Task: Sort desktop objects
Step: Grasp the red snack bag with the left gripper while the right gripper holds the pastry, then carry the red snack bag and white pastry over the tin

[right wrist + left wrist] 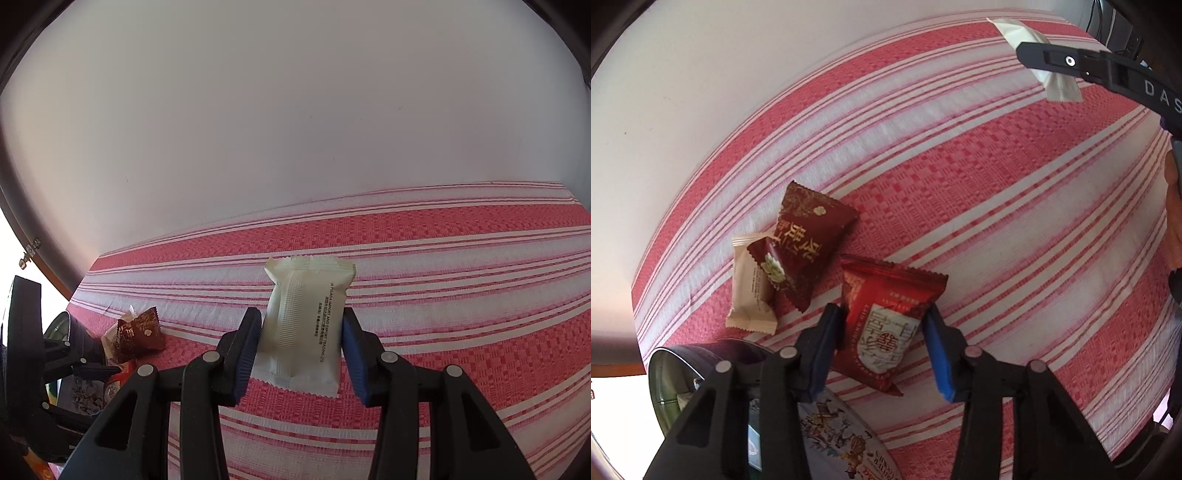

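Note:
My left gripper (883,312) points down at the striped cloth. Its blue pads press both sides of a red snack packet (886,295) with a white label, which lies on the cloth. My right gripper (301,314) is shut on a cream snack packet (306,325), held upright above the cloth with its seam side toward the camera. The left wrist view shows that same cream packet (1034,48) at the top right. A dark red packet (809,240) lies across a beige packet (750,295) just left of the red one.
An open round tin (672,373) and its illustrated lid (842,435) sit at the cloth's near left edge. The red-and-white striped cloth (1015,221) ends at a white wall (295,110). A person's hand (1174,221) shows at the right edge.

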Tool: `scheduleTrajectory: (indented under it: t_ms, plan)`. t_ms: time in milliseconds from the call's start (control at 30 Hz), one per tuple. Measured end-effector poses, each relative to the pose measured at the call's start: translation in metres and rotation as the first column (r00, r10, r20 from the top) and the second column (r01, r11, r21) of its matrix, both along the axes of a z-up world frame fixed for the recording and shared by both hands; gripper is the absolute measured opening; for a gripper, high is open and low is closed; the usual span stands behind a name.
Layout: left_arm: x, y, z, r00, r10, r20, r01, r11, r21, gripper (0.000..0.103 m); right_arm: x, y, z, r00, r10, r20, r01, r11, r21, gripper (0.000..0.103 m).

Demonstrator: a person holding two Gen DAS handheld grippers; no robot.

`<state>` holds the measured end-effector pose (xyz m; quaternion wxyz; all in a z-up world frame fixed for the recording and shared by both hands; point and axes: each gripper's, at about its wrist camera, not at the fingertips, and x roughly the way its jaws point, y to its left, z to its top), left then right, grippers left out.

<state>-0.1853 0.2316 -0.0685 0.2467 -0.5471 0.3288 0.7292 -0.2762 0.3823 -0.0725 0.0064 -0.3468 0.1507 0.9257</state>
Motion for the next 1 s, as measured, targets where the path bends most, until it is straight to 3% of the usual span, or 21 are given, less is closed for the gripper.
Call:
scheduleTrajectory:
  t_ms: [167,300,433,533,633,700,800,1000]
  plan:
    - [0.014,0.002,0.002,0.999,0.009,-0.051,-0.006,0.999,0.047,0.034,0.001,-0.002,0.002,1.0,-0.001,-0.007,0.001,1.0,-0.004,0.046]
    - [0.034,-0.007,0.023,0.999,-0.004,-0.053,0.014,0.983,0.184,0.034,0.002,0.001,0.004,1.0,-0.008,-0.014,0.007,1.0,-0.011,0.046]
    - [0.056,-0.018,0.049,0.992,0.049,-0.114,-0.003,0.928,0.372,0.034,0.003,0.002,0.006,0.999,-0.015,-0.03,0.015,1.0,-0.008,0.046]
    - [0.072,-0.028,0.062,0.968,0.121,-0.218,-0.008,0.889,0.459,0.034,0.006,-0.001,0.008,0.998,-0.014,-0.055,0.014,1.0,-0.01,0.046]
    - [0.112,-0.046,0.076,0.894,0.196,-0.403,0.037,0.864,0.501,0.034,0.009,-0.01,0.011,0.996,0.006,-0.093,-0.007,1.0,-0.007,0.046]
    - [0.129,-0.054,0.086,0.847,0.248,-0.471,0.055,0.84,0.54,0.034,0.011,-0.019,0.012,0.992,0.031,-0.12,-0.033,0.999,-0.011,0.046]
    - [0.156,-0.062,0.103,0.771,0.338,-0.54,0.063,0.804,0.591,0.034,0.017,-0.039,0.013,0.984,0.073,-0.161,-0.075,0.997,-0.01,0.046]
    - [0.177,-0.098,0.096,0.639,0.501,-0.584,0.021,0.747,0.664,0.034,0.028,-0.089,0.008,0.963,0.156,-0.221,-0.156,0.988,0.014,0.046]
